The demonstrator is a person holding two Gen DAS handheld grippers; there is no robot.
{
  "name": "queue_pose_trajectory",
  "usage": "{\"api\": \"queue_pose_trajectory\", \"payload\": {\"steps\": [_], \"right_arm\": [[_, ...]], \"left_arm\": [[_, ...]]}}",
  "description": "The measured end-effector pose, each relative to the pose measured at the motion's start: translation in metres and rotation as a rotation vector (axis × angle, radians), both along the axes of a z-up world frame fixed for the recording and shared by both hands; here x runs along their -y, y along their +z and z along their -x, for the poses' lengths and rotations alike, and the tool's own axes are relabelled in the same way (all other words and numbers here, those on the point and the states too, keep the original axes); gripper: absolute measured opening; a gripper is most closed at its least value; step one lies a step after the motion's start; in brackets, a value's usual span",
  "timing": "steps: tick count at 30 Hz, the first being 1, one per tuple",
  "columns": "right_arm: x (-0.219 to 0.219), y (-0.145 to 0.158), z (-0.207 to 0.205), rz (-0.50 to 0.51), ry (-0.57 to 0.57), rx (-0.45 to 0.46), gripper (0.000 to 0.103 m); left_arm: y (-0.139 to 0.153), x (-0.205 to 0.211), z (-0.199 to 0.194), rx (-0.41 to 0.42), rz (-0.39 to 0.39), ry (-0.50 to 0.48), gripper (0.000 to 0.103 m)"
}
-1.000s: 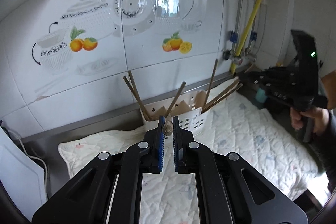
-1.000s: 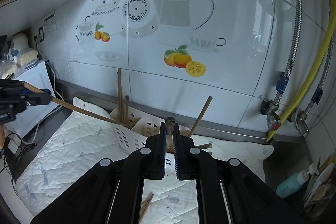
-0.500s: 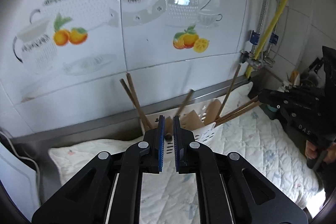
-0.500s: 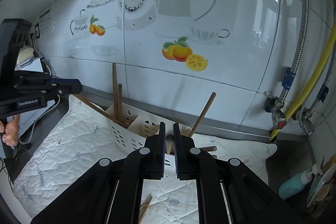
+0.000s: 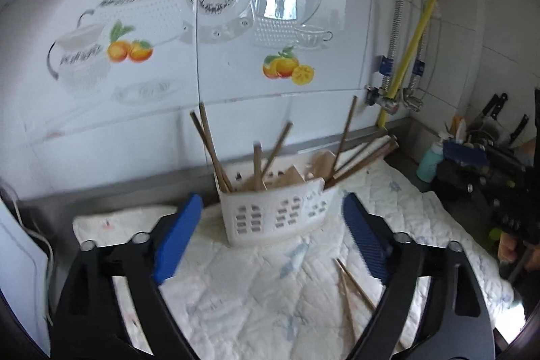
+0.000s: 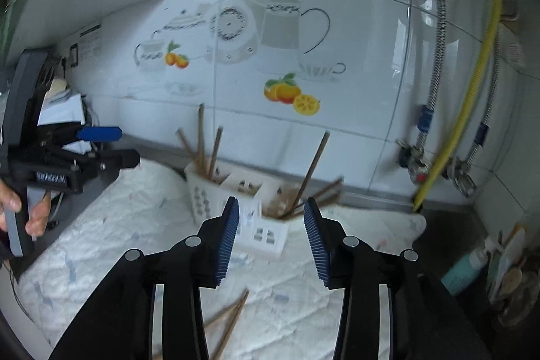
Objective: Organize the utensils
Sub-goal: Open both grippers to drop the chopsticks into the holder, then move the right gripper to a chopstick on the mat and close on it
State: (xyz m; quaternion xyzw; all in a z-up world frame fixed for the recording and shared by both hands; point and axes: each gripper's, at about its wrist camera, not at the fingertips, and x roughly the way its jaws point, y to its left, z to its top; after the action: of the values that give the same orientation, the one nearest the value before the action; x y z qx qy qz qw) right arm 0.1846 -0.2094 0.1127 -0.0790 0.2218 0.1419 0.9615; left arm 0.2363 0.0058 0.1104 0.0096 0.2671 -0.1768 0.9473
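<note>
Caddy: white slotted utensil caddy (image 5: 276, 211) on a quilted mat (image 5: 253, 292) against the tiled wall; wooden utensils (image 5: 258, 162) lean inside it at mixed angles.
Loose: two chopsticks (image 5: 351, 279) lie on the mat in front.
Change: a second ago each of my grippers pinched a wooden handle; both jaws have just been opening, with nothing between them now.
Left gripper (image 5: 270, 245): spread wide, empty, angled down at the caddy.
Right gripper (image 6: 271, 238): partly open, empty, angled down likewise.

Caddy (image 5: 276, 218) blocks centre; loose chopsticks (image 5: 351, 289) ahead; quilt (image 5: 236, 309) sides free.
</note>
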Motion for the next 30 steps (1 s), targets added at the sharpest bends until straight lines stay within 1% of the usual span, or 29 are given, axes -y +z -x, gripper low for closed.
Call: {"api": "queue_pose_trajectory", "payload": {"steps": [1, 2, 3, 5, 8, 10, 13, 16, 17, 20, 22, 23, 25, 27, 30], "right_arm": [[-0.001, -0.008, 0.012, 0.004, -0.001, -0.002, 0.045], [-0.002, -0.015, 0.021, 0.005, 0.0, -0.006, 0.052], [-0.003, -0.023, 0.031, 0.006, -0.002, -0.01, 0.054], [-0.006, -0.041, 0.05, 0.026, -0.013, -0.02, 0.055], [-0.01, -0.071, 0.074, 0.037, -0.031, -0.051, 0.057], [-0.012, -0.093, 0.087, 0.004, -0.029, -0.099, 0.057], [-0.016, -0.122, 0.102, -0.003, -0.048, -0.141, 0.057], [-0.021, -0.147, 0.111, -0.034, -0.056, -0.196, 0.057], [-0.022, -0.154, 0.113, -0.051, -0.053, -0.215, 0.054], [-0.024, -0.173, 0.115, -0.084, -0.06, -0.263, 0.043], [-0.025, -0.182, 0.114, -0.111, -0.068, -0.291, 0.039], [-0.025, -0.185, 0.116, -0.12, -0.071, -0.295, 0.036], [-0.027, -0.19, 0.114, -0.12, -0.076, -0.306, 0.033], [-0.029, -0.193, 0.111, -0.115, -0.075, -0.319, 0.028], [-0.03, -0.197, 0.107, -0.118, -0.083, -0.331, 0.026]], "left_arm": [[-0.004, -0.002, 0.009, 0.003, 0.011, 0.001, 0.094], [-0.01, -0.005, 0.02, 0.014, 0.024, 0.016, 0.097], [-0.014, -0.007, 0.027, 0.023, 0.03, 0.031, 0.098], [-0.025, -0.011, 0.043, 0.023, 0.054, 0.043, 0.098], [-0.049, -0.017, 0.064, -0.023, 0.09, 0.061, 0.098], [-0.062, -0.016, 0.077, -0.032, 0.087, 0.07, 0.098], [-0.082, -0.014, 0.095, -0.051, 0.081, 0.086, 0.098], [-0.1, -0.007, 0.112, -0.048, 0.045, 0.099, 0.098], [-0.107, -0.003, 0.118, -0.05, 0.026, 0.104, 0.098], [-0.121, 0.002, 0.129, -0.059, 0.007, 0.102, 0.098], [-0.13, 0.006, 0.135, -0.062, -0.026, 0.111, 0.098], [-0.136, 0.008, 0.138, -0.059, -0.055, 0.114, 0.098], [-0.143, 0.011, 0.142, -0.063, -0.078, 0.118, 0.098], [-0.151, 0.013, 0.144, -0.076, -0.09, 0.118, 0.098], [-0.158, 0.015, 0.147, -0.085, -0.101, 0.113, 0.098]]}}
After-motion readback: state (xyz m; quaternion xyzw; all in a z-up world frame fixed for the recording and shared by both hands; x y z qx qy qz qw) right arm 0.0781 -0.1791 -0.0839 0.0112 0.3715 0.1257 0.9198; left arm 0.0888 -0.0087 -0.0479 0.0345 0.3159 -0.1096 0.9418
